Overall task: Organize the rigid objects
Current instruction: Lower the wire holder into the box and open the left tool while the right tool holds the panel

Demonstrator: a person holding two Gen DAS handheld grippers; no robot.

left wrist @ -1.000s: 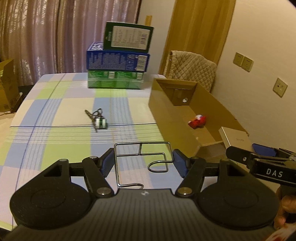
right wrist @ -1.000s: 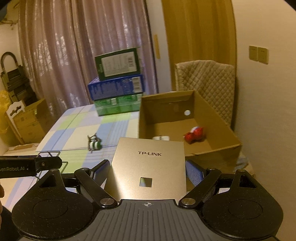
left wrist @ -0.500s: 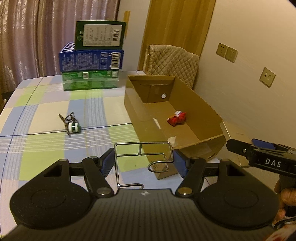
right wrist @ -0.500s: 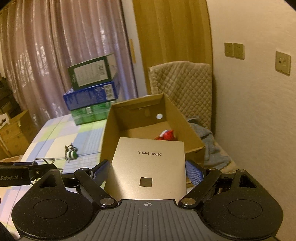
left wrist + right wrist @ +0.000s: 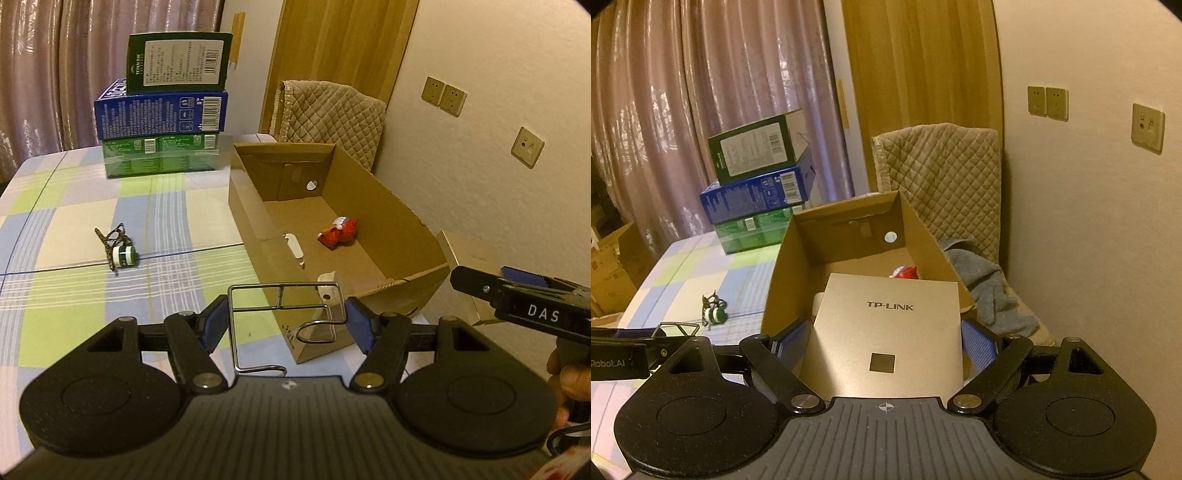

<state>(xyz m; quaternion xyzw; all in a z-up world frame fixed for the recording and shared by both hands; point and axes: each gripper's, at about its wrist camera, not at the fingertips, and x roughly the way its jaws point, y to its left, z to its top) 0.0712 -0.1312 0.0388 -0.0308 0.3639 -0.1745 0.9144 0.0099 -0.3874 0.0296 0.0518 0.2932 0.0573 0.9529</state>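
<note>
Right wrist view: gold TP-LINK box (image 5: pixel 890 339) pinched in right gripper (image 5: pixel 886 345), now nearer over cardboard box (image 5: pixel 846 236), ready for dropping; left gripper (image 5: pixel 286 325) clamping wire rack (image 5: pixel 284 314).

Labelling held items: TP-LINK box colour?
Champagne gold, dark logo; TP-LINK box, clearest in the right wrist view.

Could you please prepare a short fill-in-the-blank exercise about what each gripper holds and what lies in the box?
1. The left gripper holds a bent metal ____ frame.
2. The right gripper holds a flat golden box printed with the name ____.
3. Inside the open brown cardboard box lies a small ____ toy.

Missing words: wire; TP-LINK; red
</note>
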